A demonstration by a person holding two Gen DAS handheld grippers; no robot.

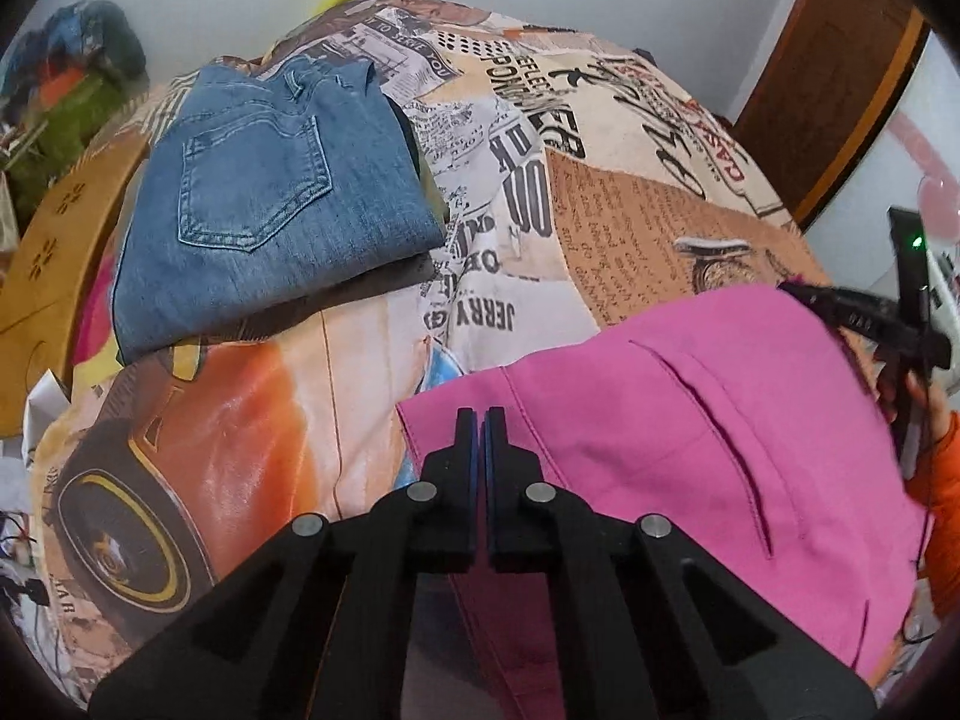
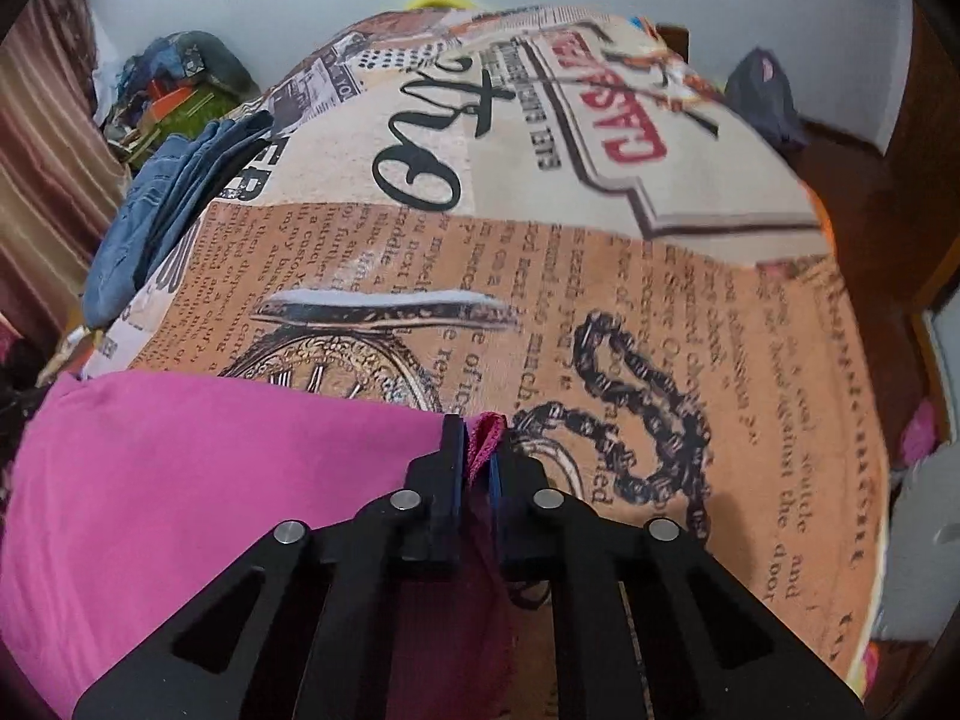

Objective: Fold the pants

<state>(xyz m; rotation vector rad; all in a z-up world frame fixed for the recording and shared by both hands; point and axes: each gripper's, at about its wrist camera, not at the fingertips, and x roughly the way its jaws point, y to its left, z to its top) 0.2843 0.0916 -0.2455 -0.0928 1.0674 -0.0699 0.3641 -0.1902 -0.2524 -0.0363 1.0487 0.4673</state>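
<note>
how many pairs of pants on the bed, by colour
blue: 1, folded jeans
pink: 1, pink pants, an edge pinched in the right hand-held gripper
total: 2

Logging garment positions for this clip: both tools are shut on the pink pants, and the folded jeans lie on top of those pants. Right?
Not quite. In the left wrist view the folded jeans lie apart from the pink pants, on the printed bedspread. The rest stands.
</note>
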